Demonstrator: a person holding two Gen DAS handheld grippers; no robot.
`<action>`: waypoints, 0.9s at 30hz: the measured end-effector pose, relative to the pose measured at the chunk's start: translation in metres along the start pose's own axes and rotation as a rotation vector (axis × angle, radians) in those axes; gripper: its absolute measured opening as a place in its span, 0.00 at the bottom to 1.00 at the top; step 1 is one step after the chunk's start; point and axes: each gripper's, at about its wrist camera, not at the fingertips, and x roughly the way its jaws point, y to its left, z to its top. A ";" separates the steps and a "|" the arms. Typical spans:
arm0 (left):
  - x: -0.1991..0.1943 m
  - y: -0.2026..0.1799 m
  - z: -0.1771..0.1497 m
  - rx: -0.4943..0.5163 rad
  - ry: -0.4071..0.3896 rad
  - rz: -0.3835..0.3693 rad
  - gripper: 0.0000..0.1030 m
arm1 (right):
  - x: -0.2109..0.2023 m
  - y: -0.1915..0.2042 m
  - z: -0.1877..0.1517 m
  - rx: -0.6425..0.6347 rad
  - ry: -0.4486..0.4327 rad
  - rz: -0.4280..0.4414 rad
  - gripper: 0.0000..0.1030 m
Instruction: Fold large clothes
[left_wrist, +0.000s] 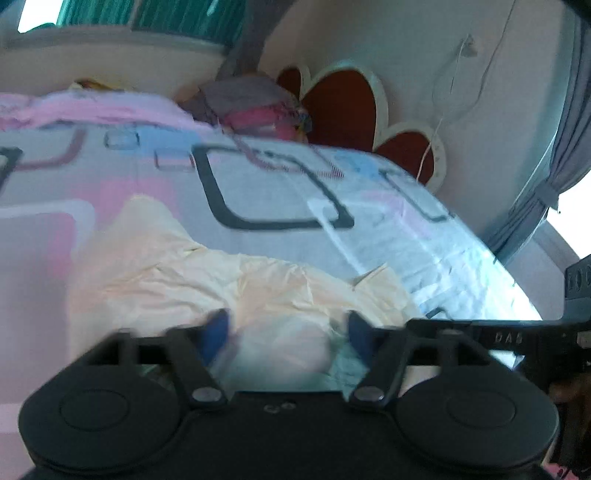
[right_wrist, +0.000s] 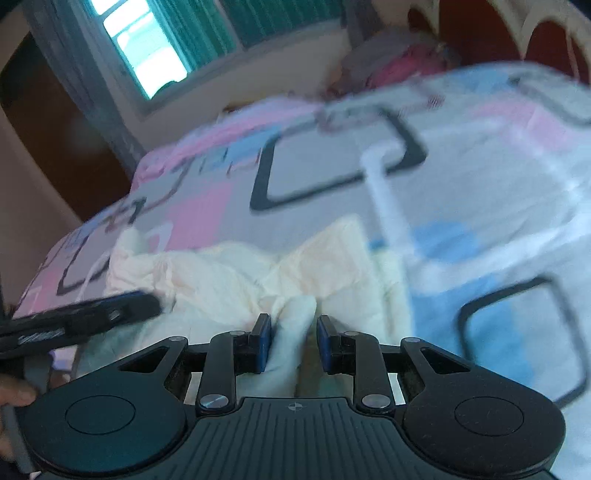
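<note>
The cream garment (right_wrist: 236, 273) lies crumpled on the patterned bedsheet (right_wrist: 480, 177) — thin, soft, light. The right gripper (right_wrist: 293, 341) pinches a fold; the left gripper (left_wrist: 288, 332) stands released — better take an edge.

1 cream garment (left_wrist: 207, 280), crumpled, on 1 bed (left_wrist: 280, 192) w/ patterned sheet. 2 claws: left claw (left_wrist: 288, 332), right claw (right_wrist: 293, 343). 1 heap of clothes (left_wrist: 255, 107) at far end.

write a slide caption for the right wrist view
Right claw pinching a fold of the cream garment on a patterned bedspread, left claw alongside.
</note>
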 end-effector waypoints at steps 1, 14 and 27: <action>-0.012 -0.001 -0.002 0.016 -0.036 0.006 0.80 | -0.011 0.004 0.002 -0.017 -0.020 0.001 0.24; -0.069 -0.017 -0.019 -0.015 -0.019 -0.034 0.72 | -0.083 0.064 -0.016 -0.193 -0.056 -0.016 0.24; -0.064 -0.058 -0.096 0.224 0.126 0.007 0.72 | -0.051 0.047 -0.103 -0.169 0.164 -0.147 0.24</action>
